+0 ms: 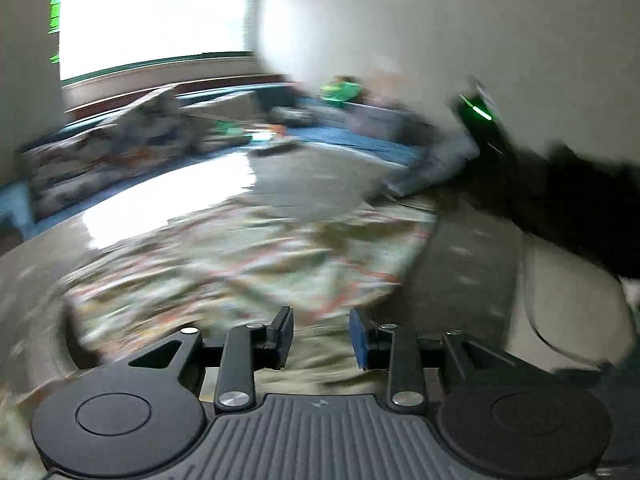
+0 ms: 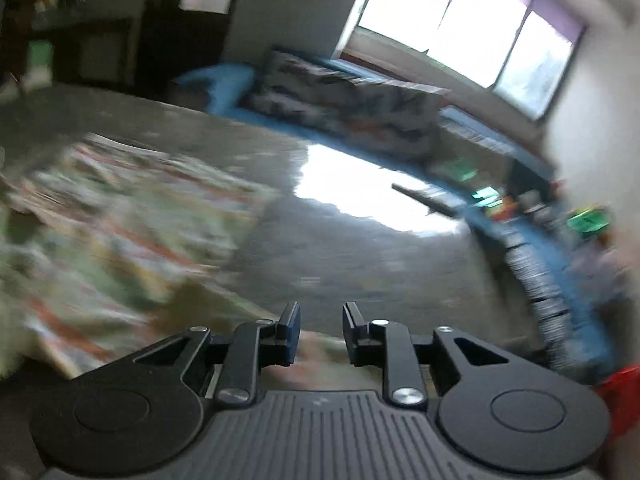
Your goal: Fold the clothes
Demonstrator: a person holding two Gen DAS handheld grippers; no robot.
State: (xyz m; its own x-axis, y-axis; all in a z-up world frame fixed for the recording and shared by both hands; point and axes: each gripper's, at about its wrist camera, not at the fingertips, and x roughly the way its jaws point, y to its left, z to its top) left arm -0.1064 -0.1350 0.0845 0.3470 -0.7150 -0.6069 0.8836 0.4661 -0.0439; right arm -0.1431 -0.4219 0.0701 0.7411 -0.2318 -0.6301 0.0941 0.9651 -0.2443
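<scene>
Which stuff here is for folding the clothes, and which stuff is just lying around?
For the folding:
- patterned cloth spread on the floor
- left gripper, jaws open
- right gripper, jaws open

Just lying around:
- patterned cushion under the window
- blue mat along the wall
- small green things, too blurry to name

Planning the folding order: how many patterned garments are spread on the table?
1: a patterned garment lies on the table, ahead of the left gripper and left of the right gripper. Blur may hide others.
</scene>
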